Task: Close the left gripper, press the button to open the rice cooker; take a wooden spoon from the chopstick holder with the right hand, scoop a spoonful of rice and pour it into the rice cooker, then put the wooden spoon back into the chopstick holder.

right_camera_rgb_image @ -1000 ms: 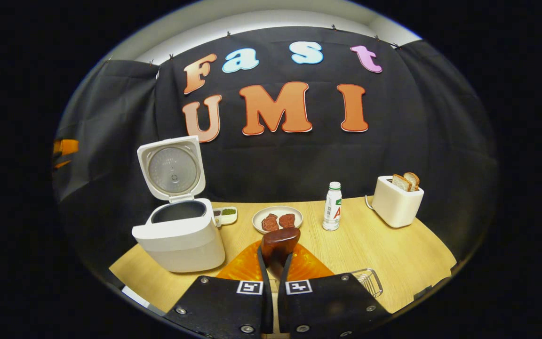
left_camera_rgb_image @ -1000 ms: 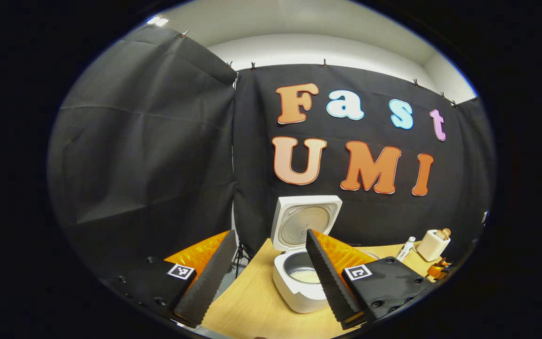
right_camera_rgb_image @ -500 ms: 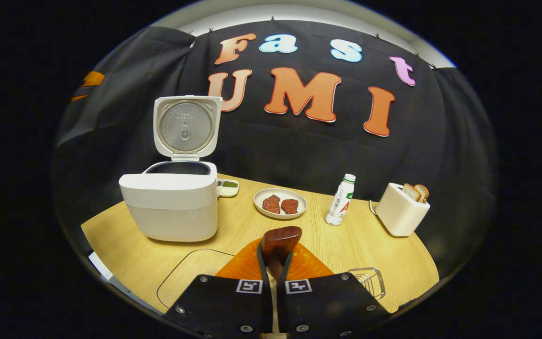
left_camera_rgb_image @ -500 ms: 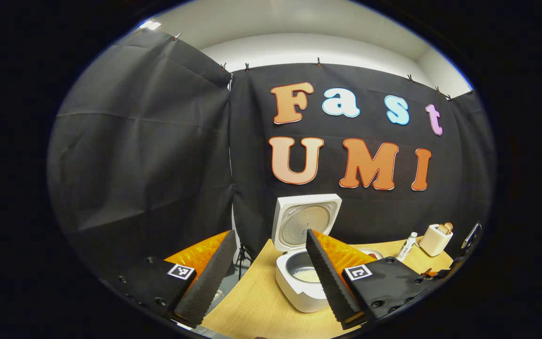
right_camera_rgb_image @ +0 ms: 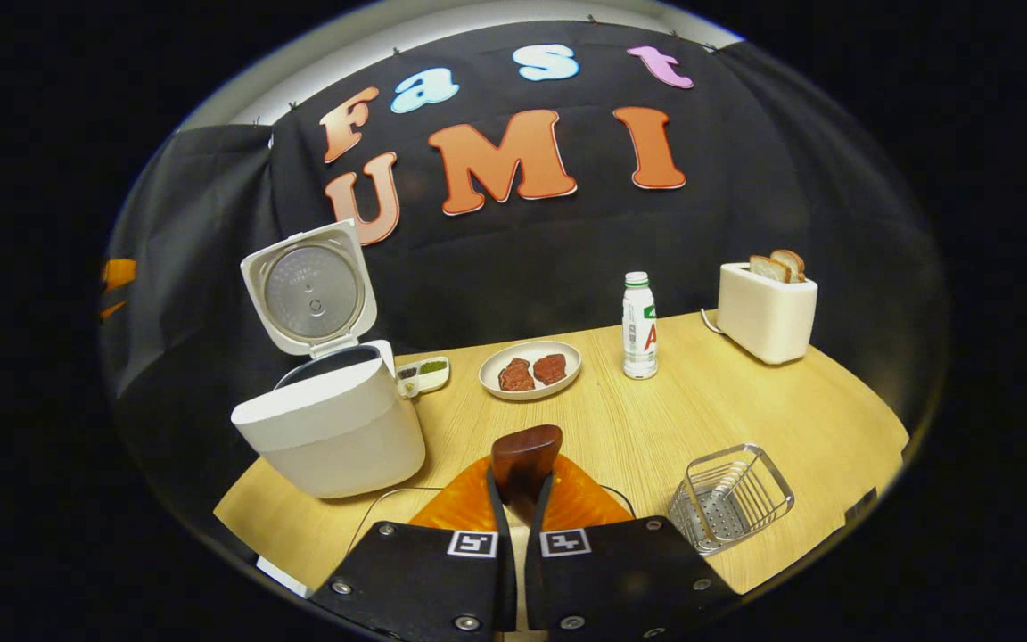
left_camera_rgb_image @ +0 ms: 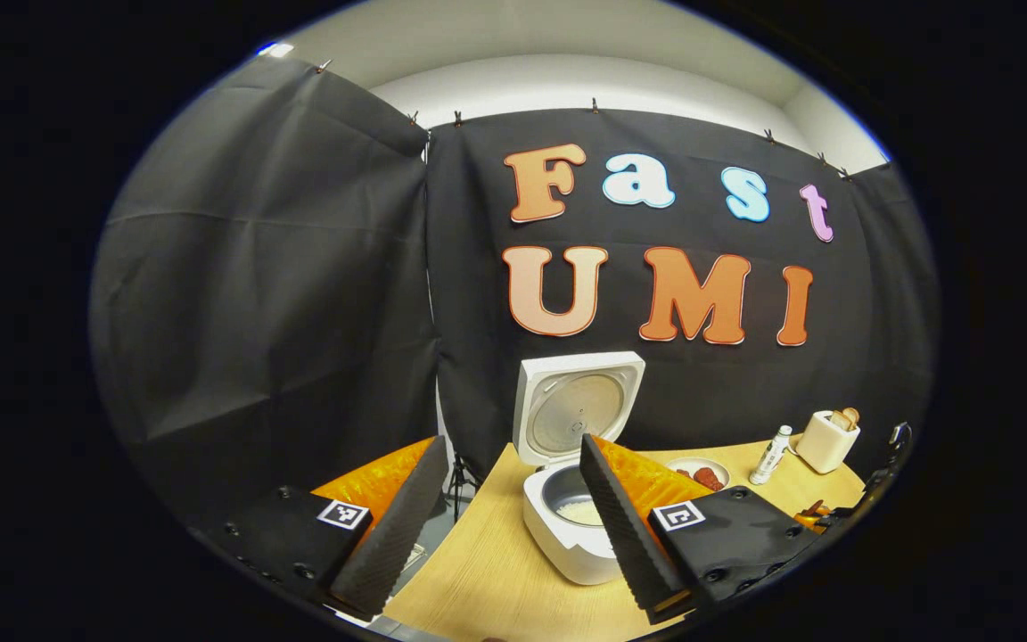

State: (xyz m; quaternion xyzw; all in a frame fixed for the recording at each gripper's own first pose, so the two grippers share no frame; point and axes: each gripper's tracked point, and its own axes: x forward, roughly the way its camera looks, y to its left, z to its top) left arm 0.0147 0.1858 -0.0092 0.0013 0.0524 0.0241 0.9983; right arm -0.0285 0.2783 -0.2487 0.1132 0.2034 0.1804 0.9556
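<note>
Right tool [right_camera_rgb_image: 520, 499] pinches the dark brown wooden spoon [right_camera_rgb_image: 526, 453] above the pale wood-grain table [right_camera_rgb_image: 745, 392], near the square wire chopstick holder [right_camera_rgb_image: 731, 496]. Left tool [left_camera_rgb_image: 505, 526] gapes wide, ridged foam pads [left_camera_rgb_image: 622, 526] framing the glossy white rice cooker [left_camera_rgb_image: 567, 553], lid raised.

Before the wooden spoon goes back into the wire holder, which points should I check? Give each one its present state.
1. White rice cooker lid open: ok.
2. White rice inside the cooker pot: ok.
3. Right gripper shut on the dark brown wooden spoon: ok.
4. Spoon bowl emptied: cannot tell.
5. Silver wire chopstick holder upright, opening free: ok.
6. Left gripper open, away from the holder: ok.
</note>
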